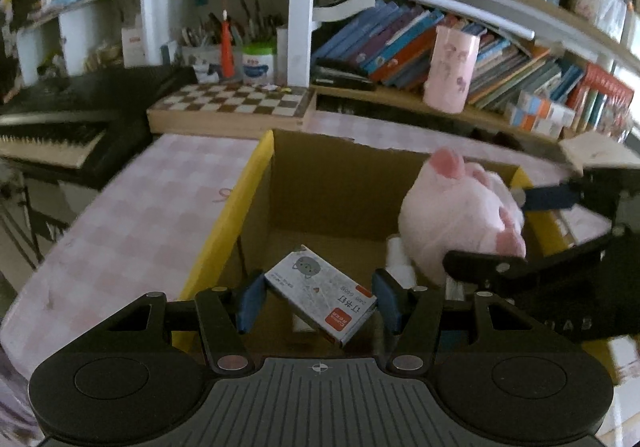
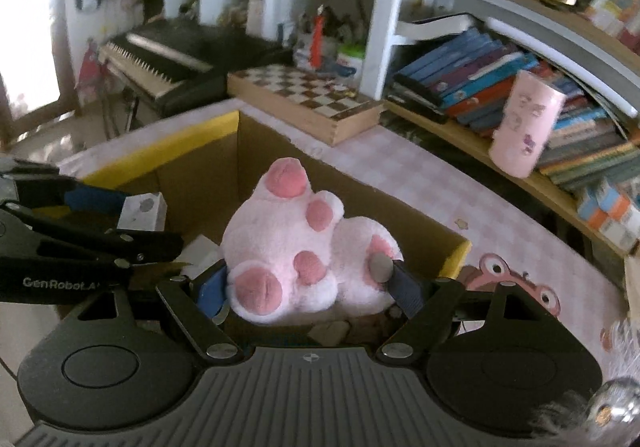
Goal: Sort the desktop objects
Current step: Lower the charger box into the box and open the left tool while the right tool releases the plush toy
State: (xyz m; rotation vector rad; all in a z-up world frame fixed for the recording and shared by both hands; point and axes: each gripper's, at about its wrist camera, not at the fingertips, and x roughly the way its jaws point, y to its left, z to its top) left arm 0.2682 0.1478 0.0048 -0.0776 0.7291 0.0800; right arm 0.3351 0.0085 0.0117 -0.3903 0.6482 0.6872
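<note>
My left gripper (image 1: 318,297) is shut on a small white staple box (image 1: 320,289) with a red label, its blue pads pressing both ends. It hangs tilted over an open cardboard box (image 1: 256,175) with a yellow rim. To the right, my right gripper (image 2: 308,287) is shut on a pink plush toy (image 2: 296,243) with darker pink paw pads, held above the same cardboard box (image 2: 168,143). Each view shows the other hand's load: the plush (image 1: 460,215) in the left wrist view, the staple box (image 2: 142,213) in the right wrist view.
White items (image 1: 400,259) lie on the box floor. A pink checked tablecloth (image 1: 152,207) covers the desk. Behind stand a chessboard (image 1: 232,103), a pink cup (image 1: 452,71), leaning books (image 1: 400,43) and a black piano keyboard (image 1: 60,127) at the left.
</note>
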